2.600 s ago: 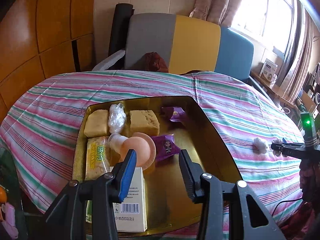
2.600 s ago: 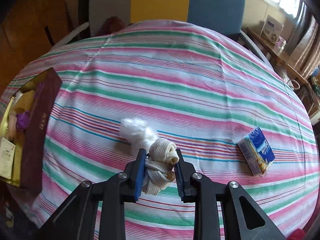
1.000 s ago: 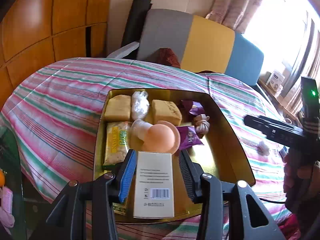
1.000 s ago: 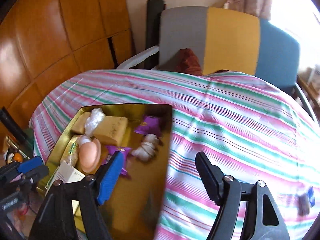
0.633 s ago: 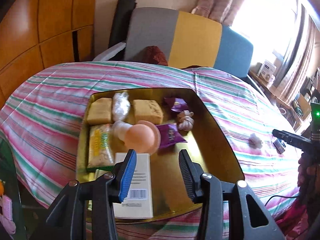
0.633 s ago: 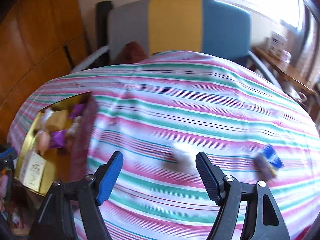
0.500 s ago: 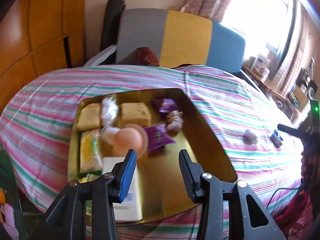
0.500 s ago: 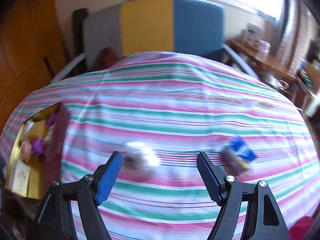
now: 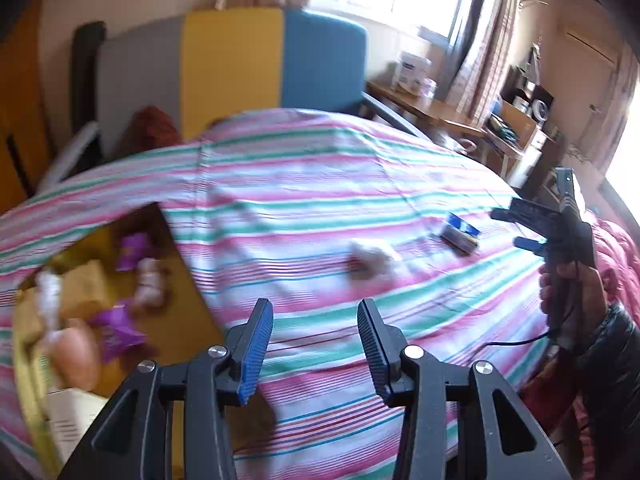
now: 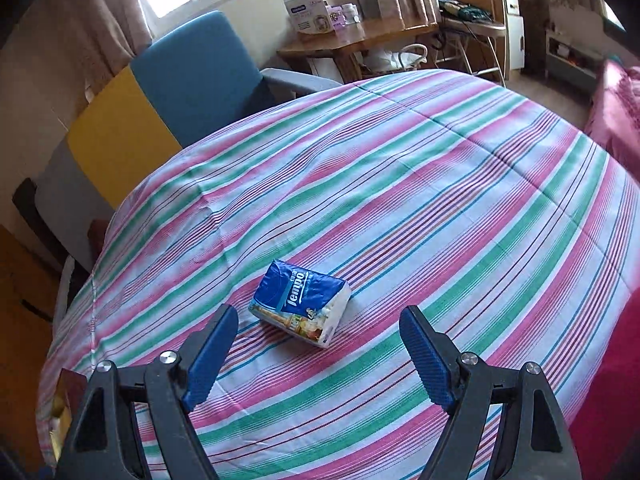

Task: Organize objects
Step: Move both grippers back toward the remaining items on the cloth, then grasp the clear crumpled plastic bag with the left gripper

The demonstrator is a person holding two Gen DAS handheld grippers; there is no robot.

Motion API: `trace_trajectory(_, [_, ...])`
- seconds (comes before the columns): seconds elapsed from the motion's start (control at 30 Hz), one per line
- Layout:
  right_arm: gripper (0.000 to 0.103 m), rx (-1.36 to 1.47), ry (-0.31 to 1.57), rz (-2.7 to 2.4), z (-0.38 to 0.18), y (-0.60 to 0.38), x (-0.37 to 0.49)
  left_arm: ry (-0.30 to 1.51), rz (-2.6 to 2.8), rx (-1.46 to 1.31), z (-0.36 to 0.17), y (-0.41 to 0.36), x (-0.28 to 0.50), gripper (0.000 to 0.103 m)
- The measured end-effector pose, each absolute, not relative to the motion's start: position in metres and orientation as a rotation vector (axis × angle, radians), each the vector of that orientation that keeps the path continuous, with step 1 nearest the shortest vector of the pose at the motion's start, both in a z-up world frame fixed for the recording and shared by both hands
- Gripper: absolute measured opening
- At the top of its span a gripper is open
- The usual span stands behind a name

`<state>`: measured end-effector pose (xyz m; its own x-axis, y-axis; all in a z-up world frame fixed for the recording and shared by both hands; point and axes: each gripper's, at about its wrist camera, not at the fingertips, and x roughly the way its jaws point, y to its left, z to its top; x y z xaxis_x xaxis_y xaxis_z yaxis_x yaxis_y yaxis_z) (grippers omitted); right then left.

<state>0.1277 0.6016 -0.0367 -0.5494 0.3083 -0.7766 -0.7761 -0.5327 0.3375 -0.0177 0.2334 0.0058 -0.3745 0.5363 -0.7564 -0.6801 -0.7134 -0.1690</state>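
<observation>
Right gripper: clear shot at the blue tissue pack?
Probably yes. The right gripper stands open and empty, with the tissue pack just ahead, lying alone on the striped cloth; nothing blocks it.

My tabletop (image 10: 400, 200) wears a striped woven cloth, matt and lightly creased. The tissue pack (image 10: 300, 304) near its middle is glossy printed plastic film. My right tongs (image 10: 318, 354) are matt black plastic with ribbed blue pads (image 10: 428, 364) and shiny metal screws. The tray (image 9: 192, 276) at the left edge looks glossy gold metal.
</observation>
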Motion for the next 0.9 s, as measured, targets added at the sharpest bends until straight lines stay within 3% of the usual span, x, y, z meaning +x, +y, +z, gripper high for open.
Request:
trace_trajectory(0.43, [0.084, -0.866, 1.0, 2.146, -0.041, 0.602, 0.127, 0.142, 1.981, -1.348, -0.071, 0.362, -0.059, 0.044])
trace_trajectory(0.7, [0.084, -0.901, 1.002, 2.171, -0.043, 0.599, 0.121, 0.225, 2.094, -1.34, -0.09, 0.405, -0.084, 0.044])
trace_trajectory(0.9, [0.084, -0.88, 1.023, 2.162, -0.043, 0.604, 0.124, 0.293, 2.083, -1.226, -0.103, 0.395, -0.074, 0.037])
